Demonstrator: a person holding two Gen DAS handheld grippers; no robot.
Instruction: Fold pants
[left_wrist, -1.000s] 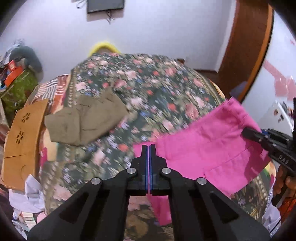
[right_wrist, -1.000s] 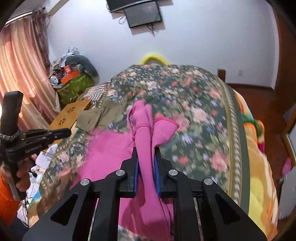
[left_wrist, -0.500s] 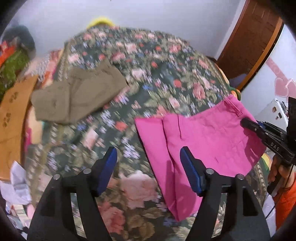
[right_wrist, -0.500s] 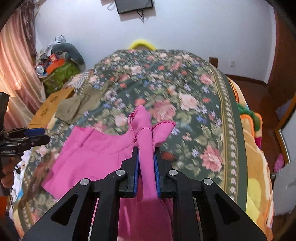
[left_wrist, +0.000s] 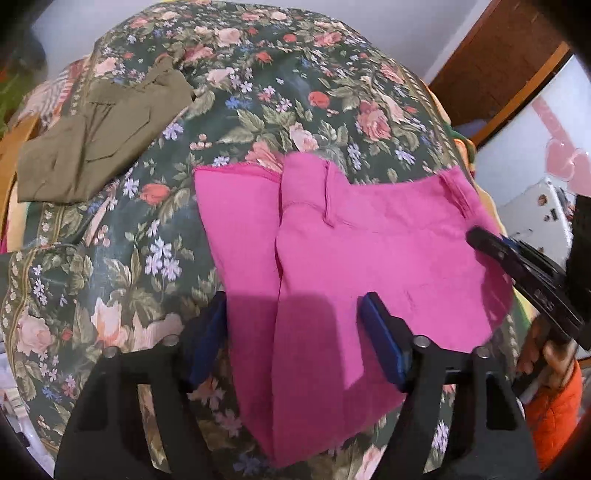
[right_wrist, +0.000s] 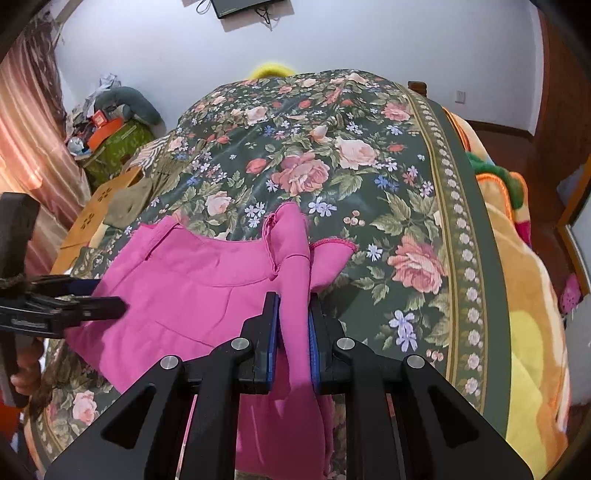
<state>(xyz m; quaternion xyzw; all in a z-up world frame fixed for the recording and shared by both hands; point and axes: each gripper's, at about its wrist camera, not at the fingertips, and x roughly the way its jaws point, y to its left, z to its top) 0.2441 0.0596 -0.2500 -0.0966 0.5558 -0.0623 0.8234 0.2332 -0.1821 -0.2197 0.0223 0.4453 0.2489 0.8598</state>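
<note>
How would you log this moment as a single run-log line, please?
step: fold pants | left gripper: open, jaws just opened, over pink pants | right gripper: shut on pink pants | surface: floral bedspread

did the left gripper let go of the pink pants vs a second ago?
Yes. The left gripper, then shut on the pink pants, has just opened; the pants lie flat on the floral bedspread, between the jaws but unpinched.

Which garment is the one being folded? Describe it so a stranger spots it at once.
Start at the bed's dark floral bedspread. Two garments lie on it: olive-green pants toward the far left edge, and bright pink pants at the near end. The pink pants are the ones, the only garment in vivid pink and pinched in the right tongs.
</note>
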